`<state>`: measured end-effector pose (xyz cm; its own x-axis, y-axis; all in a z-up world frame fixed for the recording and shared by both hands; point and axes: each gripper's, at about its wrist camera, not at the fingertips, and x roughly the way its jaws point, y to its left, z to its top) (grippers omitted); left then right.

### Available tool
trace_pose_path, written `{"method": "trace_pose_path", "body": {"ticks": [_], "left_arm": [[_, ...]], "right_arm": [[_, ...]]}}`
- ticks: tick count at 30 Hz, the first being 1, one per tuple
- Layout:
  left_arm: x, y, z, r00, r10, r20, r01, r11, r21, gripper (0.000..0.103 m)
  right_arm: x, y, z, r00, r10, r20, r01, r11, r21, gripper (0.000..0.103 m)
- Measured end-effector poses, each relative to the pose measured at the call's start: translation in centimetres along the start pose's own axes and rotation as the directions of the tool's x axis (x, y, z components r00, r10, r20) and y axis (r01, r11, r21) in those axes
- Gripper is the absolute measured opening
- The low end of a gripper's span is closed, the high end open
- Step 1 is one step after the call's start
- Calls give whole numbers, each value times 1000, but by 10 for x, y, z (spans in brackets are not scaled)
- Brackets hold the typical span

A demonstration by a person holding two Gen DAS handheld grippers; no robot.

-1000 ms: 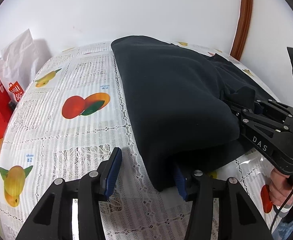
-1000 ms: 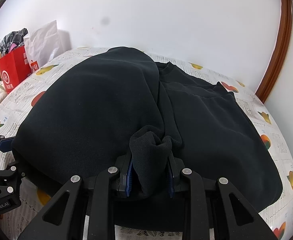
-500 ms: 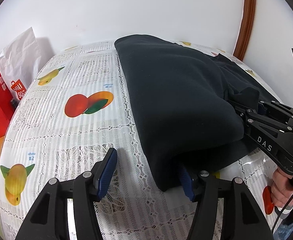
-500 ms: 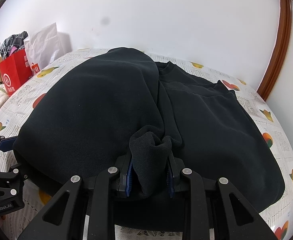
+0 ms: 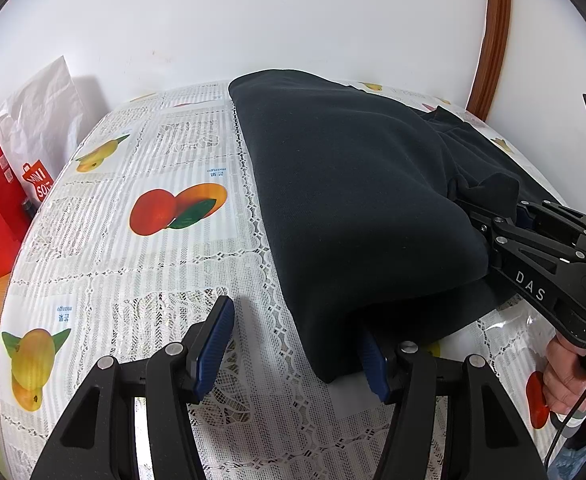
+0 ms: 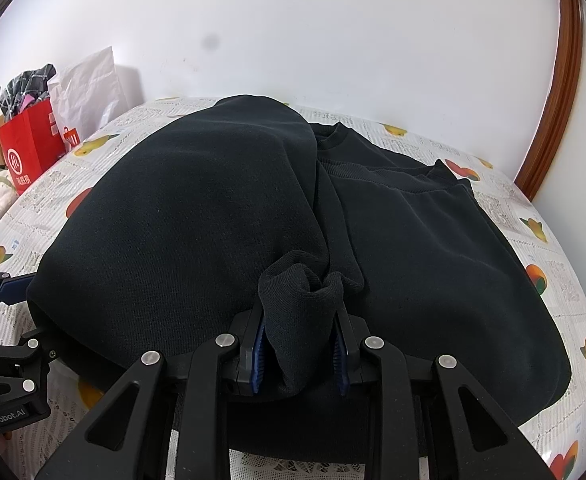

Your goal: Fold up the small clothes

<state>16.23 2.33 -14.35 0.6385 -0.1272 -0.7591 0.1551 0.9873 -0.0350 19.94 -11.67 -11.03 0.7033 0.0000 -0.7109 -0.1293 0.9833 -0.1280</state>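
Observation:
A black sweatshirt [image 5: 353,200] lies on the table with its left half folded over the right; it also shows in the right wrist view [image 6: 213,220]. My left gripper [image 5: 293,344] is open at the near left corner of the garment, its right pad tucked under the folded edge, holding nothing. My right gripper [image 6: 299,344] is shut on a bunched cuff [image 6: 297,300] of the sweatshirt. It shows from the side in the left wrist view [image 5: 505,220].
The table carries a white lace cloth with fruit prints [image 5: 141,216]. A red shopping bag [image 6: 29,156] and a white paper bag [image 6: 89,84] stand at the far left by the wall. A brown wooden door frame [image 6: 561,92] rises at the right.
My left gripper has drawn back a little from the garment's corner and stays open. The right gripper keeps its grip on the cuff, barely moved.

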Motion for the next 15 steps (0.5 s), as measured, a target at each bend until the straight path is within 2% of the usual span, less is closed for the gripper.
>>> {"method": "trace_pose_path", "body": {"ticks": [15], "left_arm": [[1, -1, -1, 1000, 5, 1, -5, 1000, 3, 58]], "right_arm": [[0, -1, 0, 1000, 3, 0, -3, 1000, 8, 27]]}}
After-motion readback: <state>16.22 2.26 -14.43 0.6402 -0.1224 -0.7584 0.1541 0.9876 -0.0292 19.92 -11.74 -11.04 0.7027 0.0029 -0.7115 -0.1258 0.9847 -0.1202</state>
